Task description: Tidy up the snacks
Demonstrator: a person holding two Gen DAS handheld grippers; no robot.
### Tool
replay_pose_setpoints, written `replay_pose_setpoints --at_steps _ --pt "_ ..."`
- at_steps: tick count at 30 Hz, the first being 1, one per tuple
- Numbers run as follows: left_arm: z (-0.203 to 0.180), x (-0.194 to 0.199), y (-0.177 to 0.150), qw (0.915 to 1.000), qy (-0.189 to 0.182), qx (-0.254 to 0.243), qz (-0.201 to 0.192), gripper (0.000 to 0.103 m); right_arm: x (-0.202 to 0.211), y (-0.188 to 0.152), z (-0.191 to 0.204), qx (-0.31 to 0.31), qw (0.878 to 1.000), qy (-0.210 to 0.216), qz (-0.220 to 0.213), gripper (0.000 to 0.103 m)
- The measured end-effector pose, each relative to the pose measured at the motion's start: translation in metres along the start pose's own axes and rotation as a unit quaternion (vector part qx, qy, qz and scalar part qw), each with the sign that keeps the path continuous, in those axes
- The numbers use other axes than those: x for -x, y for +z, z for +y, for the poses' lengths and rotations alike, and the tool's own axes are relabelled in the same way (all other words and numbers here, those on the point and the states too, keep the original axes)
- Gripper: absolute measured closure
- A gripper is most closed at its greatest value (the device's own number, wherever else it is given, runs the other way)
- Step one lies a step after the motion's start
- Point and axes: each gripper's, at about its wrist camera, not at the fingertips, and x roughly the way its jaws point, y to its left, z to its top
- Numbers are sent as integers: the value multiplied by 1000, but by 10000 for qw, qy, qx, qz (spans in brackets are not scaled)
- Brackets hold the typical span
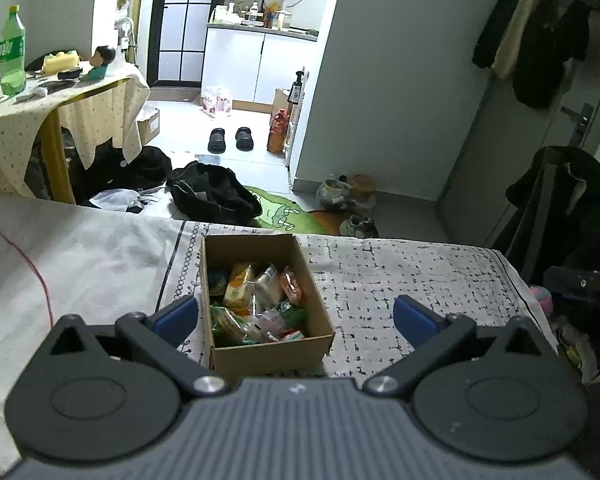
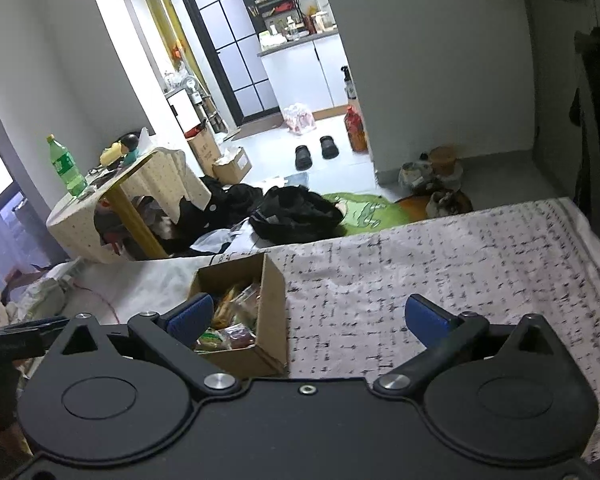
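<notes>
Holding both grippers spread wide and empty, we are hovering over the patterned sheet (image 1: 400,280). We are seeing the cardboard box (image 1: 272,350) of snacks (image 1: 256,304) between the left gripper (image 1: 296,318) fingers, untouched, and beside the right gripper (image 2: 312,316).

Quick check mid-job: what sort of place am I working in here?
Most likely a small lived-in apartment: the snack box sits on a patterned cloth, probably a bed, with a kitchen counter through the doorway and slippers on the floor.
</notes>
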Motion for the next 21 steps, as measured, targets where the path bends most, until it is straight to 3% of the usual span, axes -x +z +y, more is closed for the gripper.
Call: replay_pose_setpoints --at_steps 10,21 --pt "-9 21 -9 10000 33 -9 -39 0 21 -10 1 -113 9997 121 180 0" --pt "-20 29 -23 9999 37 123 97 0 33 -26 15 339 9991 11 259 0"
